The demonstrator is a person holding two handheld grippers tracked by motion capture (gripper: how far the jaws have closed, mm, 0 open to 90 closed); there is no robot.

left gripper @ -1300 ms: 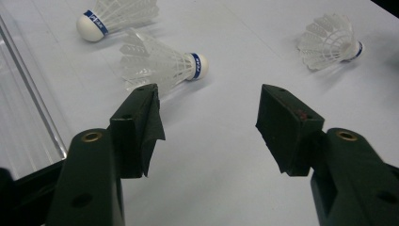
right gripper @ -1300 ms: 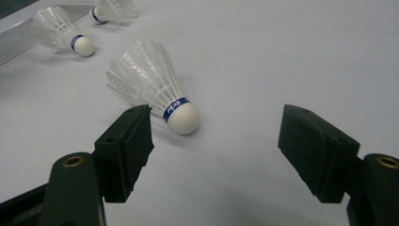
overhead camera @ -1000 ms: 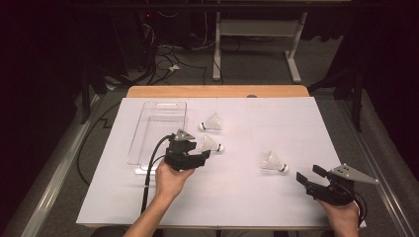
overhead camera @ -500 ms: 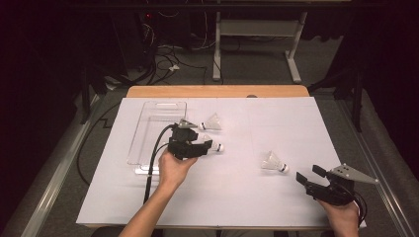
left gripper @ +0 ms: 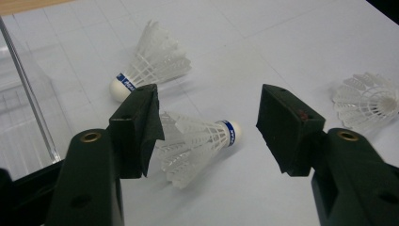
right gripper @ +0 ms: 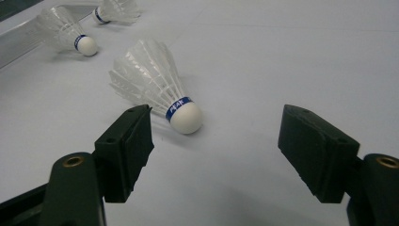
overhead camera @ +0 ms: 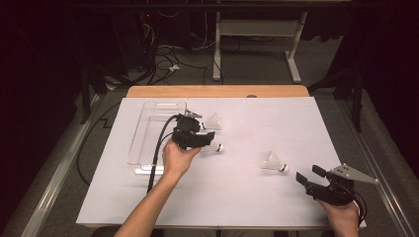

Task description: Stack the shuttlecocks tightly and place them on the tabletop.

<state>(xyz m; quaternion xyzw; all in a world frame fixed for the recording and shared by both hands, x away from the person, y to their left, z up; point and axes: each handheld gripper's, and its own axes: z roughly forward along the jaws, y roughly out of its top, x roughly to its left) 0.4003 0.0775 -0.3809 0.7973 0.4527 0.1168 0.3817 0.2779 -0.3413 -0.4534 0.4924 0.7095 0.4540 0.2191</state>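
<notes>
Shuttlecock point(left gripper: 200, 141) now lies between the advanced left tongs' point(left gripper: 211, 127) open jaws.

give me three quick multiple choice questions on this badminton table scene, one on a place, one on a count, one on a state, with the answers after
1. Where does the clear plastic tray sit on the white table cover?
A. left part
B. right edge
C. near the right gripper

2. How many shuttlecocks lie on the table?
A. one
B. three
C. five

3. How do the left gripper jaws stand at the middle shuttlecock?
A. clamped shut on it
B. open on either side of it
C. shut with nothing near

Answers:
1. A, the high view shows the tray left of the left gripper.
2. B, the middle one, the far shuttlecock and the right shuttlecock, which lies ahead of the open right gripper.
3. B, the left gripper view shows clear space between that shuttlecock's cork end and the nearer pad.
</notes>
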